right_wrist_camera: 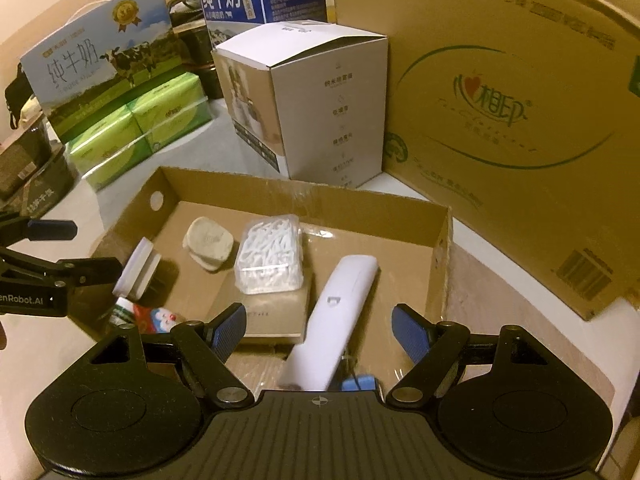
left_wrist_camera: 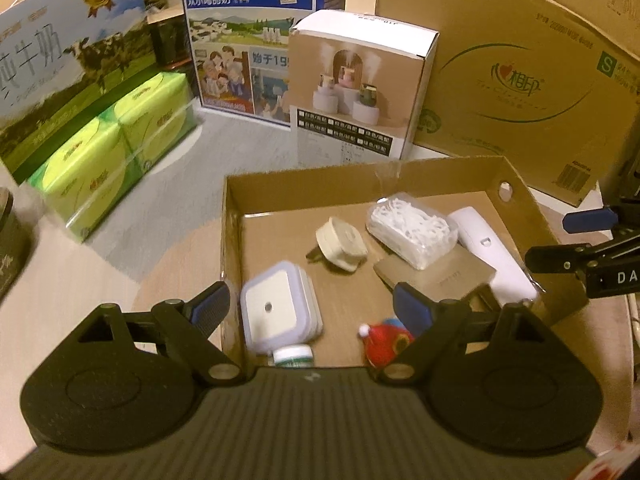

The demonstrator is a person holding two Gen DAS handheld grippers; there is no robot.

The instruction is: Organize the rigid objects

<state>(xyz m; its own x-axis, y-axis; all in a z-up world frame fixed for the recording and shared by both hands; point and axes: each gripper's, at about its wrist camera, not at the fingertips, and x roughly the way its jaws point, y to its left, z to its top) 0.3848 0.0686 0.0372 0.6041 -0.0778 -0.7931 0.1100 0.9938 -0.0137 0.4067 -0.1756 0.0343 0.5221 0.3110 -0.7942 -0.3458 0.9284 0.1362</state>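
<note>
Cardboard tray (right_wrist_camera: 442, 264): on the table (left_wrist_camera: 80, 280), directly ahead of both grippers; holds all the small rigid items.
White remote (right_wrist_camera: 340, 312): inside the tray, at its right side; long axis running from the near wall up and away toward the far right corner, near end lowest in the right wrist view.
Bearing from right gripper (right_wrist_camera: 320, 330): remote straight ahead and between the spread fingers, long axis roughly along the pointing direction, so likely to need a wrist turn to close across its narrow width.
Nearer hand: right, by a clear margin, judging from both views.
Right gripper state: fingers spread wide, holding nothing, touching nothing visible.
Left gripper (left_wrist_camera: 312, 312): also spread wide and empty, above the tray's near left corner.
Under left gripper: square white night light (left_wrist_camera: 276, 312) just ahead; small white bottle (left_wrist_camera: 292, 356) and red toy (left_wrist_camera: 386, 340) against the near wall.
Mid tray: cream plug (left_wrist_camera: 340, 244), clear box of floss picks (left_wrist_camera: 412, 228) resting partly on a flat tan box (left_wrist_camera: 440, 276), beside the remote.
</note>
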